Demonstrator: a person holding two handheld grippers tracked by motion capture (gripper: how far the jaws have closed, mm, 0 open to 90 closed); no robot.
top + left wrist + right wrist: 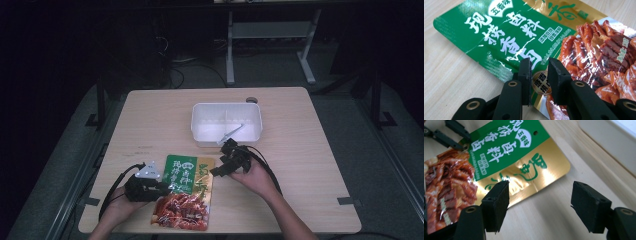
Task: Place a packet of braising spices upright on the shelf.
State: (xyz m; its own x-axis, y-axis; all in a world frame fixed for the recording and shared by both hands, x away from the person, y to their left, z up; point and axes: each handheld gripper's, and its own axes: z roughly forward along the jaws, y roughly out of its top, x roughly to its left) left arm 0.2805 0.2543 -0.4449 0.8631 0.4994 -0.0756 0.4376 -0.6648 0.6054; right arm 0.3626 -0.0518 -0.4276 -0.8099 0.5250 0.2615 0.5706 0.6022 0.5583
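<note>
Under the left claw (539,75) — snack pouch (529,42), edge partly hidden.

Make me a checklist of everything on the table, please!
Surface: wooden table, with a round hole at its far edge.
Things: snack packet lying flat near the front; white bin behind it, with a clear strip inside.
Clutter: nothing seen.
Grippers: left gripper, jaws a little apart over the packet's edge; right gripper, jaws wide open beside the packet's gold corner.
Cables: a black cable trails from each gripper.
Surroundings: dark room, grey floor, white desk legs behind.
</note>
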